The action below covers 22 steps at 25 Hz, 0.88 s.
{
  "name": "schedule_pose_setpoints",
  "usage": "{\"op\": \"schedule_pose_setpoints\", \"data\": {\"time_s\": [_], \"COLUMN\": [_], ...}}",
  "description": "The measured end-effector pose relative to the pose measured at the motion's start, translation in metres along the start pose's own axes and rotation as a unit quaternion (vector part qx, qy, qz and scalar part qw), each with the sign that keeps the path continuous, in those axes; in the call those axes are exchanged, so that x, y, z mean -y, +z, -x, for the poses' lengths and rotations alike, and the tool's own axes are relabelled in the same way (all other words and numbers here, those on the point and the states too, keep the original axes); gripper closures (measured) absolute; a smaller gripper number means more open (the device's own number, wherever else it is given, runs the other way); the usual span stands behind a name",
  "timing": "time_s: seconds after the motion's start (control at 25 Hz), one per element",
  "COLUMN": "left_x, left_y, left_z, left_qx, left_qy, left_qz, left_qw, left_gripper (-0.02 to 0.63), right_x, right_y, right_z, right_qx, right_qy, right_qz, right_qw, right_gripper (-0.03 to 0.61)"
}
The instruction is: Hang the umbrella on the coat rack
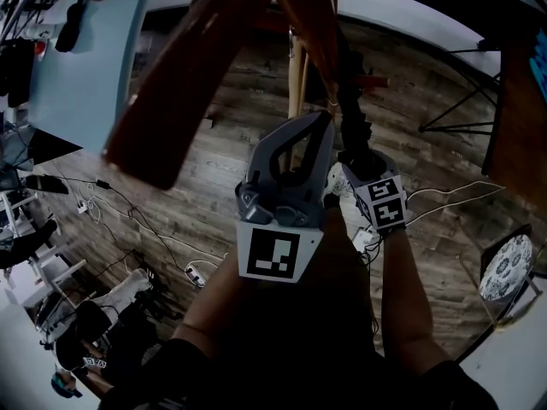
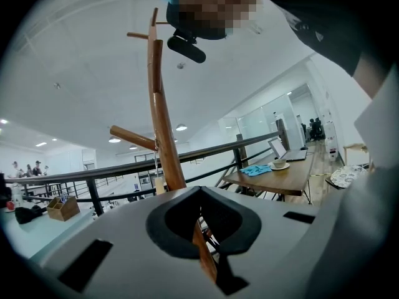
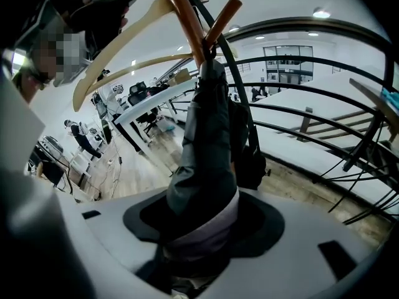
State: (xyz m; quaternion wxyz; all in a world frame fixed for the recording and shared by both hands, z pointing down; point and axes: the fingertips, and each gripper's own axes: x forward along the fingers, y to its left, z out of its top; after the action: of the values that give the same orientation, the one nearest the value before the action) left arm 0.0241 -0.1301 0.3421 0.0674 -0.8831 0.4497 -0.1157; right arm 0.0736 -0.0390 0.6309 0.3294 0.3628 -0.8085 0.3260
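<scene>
Right claw (image 3: 201, 229) is clamped on the folded umbrella (image 3: 206, 142), held upright. Left claw (image 2: 198, 190) is closed, tips touching, with nothing gripped. Beyond, the umbrella's top reaches the rack (image 3: 186, 17) where a peg (image 3: 222, 16) forks off.

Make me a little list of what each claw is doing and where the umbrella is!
Right claw: shut on the folded umbrella
Left claw: shut, holding nothing; the coat rack pole stands behind it
Umbrella: dark, reaching up to the rack's pegs; I cannot tell if it hangs yet
Also on rack: a pale wooden hanger
</scene>
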Motion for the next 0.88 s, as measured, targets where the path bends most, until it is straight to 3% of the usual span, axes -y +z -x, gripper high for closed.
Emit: {"op": "schedule_pose_setpoints", "data": {"time_s": [0.56,0.88], "left_x": [0.000,0.001], "left_y": [-0.002,-0.001], "left_z": [-0.002,-0.002], "left_qx": [-0.003,-0.002], "left_qy": [-0.005,-0.006], "left_qz": [0.002,0.002], "left_qw": [1.0000,1.0000], "left_gripper": [0.603,0.603], "right_x": [0.008,0.002], "right_y": [0.010,0.037], "right_z": [0.001,0.015], "right_qx": [0.032,0.086], "right_qy": [-0.007,-0.015], "right_qz": [-0.024,0.009], "right_qw": [0.999,0.996], "right_gripper": [0.316,0.316]}}
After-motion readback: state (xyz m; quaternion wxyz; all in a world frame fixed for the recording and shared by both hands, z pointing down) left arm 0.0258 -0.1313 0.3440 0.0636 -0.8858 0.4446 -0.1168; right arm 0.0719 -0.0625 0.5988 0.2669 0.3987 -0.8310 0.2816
